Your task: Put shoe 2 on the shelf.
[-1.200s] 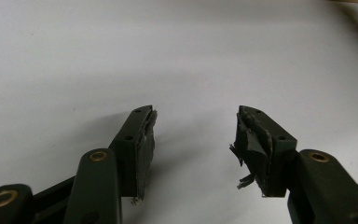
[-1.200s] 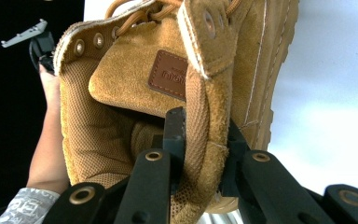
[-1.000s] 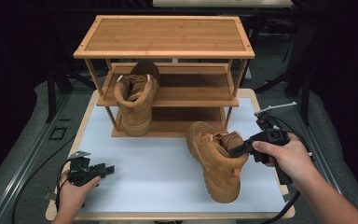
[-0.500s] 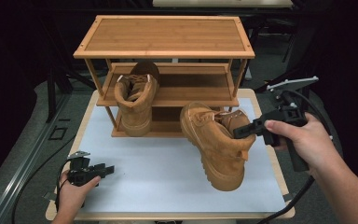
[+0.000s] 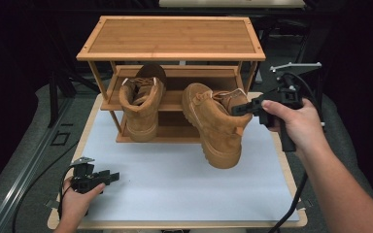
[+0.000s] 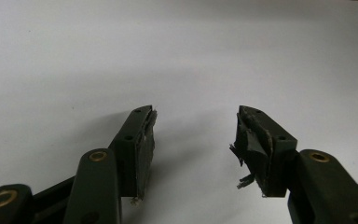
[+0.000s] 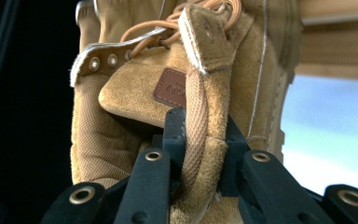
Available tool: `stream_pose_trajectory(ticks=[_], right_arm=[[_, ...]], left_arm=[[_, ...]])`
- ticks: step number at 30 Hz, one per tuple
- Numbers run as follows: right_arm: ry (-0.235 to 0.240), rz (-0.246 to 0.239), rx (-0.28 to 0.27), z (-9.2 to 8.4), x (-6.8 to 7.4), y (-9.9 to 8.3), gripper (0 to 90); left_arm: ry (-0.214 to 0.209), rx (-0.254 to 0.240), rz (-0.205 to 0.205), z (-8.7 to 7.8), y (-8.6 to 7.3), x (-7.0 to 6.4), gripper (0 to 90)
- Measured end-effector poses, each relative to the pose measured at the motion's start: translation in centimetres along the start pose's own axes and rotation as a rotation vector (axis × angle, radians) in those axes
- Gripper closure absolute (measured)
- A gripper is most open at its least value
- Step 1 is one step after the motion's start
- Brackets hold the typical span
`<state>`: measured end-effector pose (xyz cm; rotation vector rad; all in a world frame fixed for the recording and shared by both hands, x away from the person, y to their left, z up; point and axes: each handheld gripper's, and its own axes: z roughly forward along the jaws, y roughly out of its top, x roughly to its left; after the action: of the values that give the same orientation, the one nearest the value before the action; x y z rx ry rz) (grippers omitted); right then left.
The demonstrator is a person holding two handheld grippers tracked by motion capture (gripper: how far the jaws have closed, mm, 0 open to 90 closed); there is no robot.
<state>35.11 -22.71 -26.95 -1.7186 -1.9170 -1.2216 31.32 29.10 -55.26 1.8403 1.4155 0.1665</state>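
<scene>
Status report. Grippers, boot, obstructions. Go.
Right gripper shut on the boot at its heel collar, boot off the mat. Left gripper open, low over the white mat. Second boot on the rack shelf, left side; right side free.

We hold the right gripper [image 5: 240, 108] raised, its jaws clamped on the heel collar of the boot [image 5: 213, 124]; our right hand [image 5: 291, 121] grips its handle to the boot's right. The left gripper [image 5: 110, 176] lies low, well left of the boot, jaws parted, in our left hand [image 5: 75, 204].
</scene>
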Motion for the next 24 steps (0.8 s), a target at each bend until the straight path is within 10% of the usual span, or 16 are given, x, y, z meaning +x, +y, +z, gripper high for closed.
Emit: stream_pose_trajectory(ticks=[11,24], right_arm=[[0.02,0.044,-0.161,4.2,-0.7,2.5,78.0],[0.029,0.03,-0.227,9.3,0.7,3.1,77.7]], left_arm=[[-0.004,0.003,0.0,0.2,0.0,0.1,46.7],[-0.01,0.007,0.009,0.3,0.0,0.0,46.7]])
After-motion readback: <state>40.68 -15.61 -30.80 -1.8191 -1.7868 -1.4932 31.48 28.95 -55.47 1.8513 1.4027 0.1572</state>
